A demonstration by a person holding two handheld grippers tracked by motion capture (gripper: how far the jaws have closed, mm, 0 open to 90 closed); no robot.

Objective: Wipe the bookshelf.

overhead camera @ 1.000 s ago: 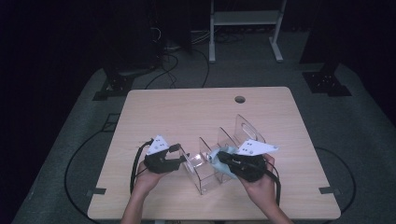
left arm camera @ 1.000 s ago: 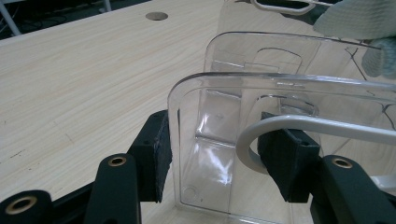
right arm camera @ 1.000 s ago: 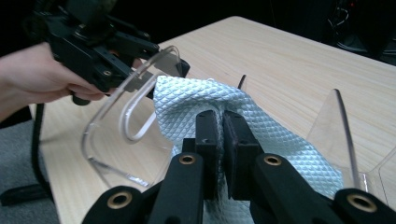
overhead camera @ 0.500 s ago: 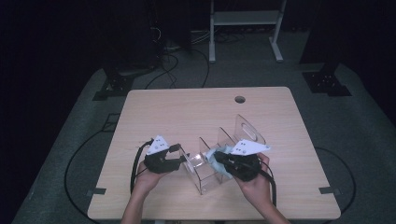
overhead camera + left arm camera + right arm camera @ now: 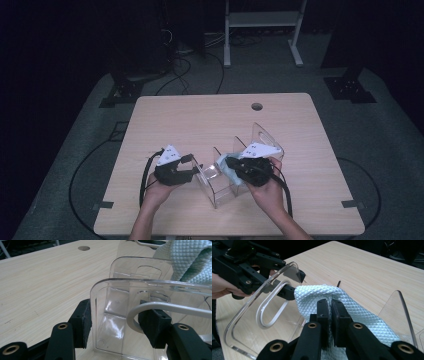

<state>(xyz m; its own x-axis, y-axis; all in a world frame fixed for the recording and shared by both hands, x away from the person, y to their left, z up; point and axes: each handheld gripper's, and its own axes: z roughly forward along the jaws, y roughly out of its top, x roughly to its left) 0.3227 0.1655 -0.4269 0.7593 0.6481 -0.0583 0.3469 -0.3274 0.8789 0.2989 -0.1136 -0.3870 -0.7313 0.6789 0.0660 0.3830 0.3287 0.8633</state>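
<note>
Fingers (image 5: pixel 338 315) of the right gripper (image 5: pixel 331 322) are pinched tight on a fold of the pale, quilted cloth (image 5: pixel 352 312), with the fabric bunched up on both sides of the pads. On the left gripper (image 5: pixel 117 325), the fingers (image 5: pixel 83 322) clamp one clear end wall of the transparent plastic container (image 5: pixel 120 302), one pad on the outer face and the other on the inner face, beside a white looped handle (image 5: pixel 150 308) cut into that wall.

From the right gripper view, the cloth lies against the top edge of that same wall, just beside the tip of the left gripper.

From the high view, the left gripper (image 5: pixel 172 170) and right gripper (image 5: pixel 250 167) sit either side of the container (image 5: pixel 220 182), which stands on the near half of the light wooden counter (image 5: pixel 200 120), slightly right of centre. The cloth (image 5: pixel 226 167) shows as a bluish patch at the container's upper edge, in front of the right gripper. Further clear walls of the container rise behind the right hand (image 5: pixel 267 192). The left hand (image 5: pixel 157 187) grips its tool from the near edge, its cable looping beside it.

A round hole (image 5: pixel 257 106) sits near the counter's far edge.
</note>
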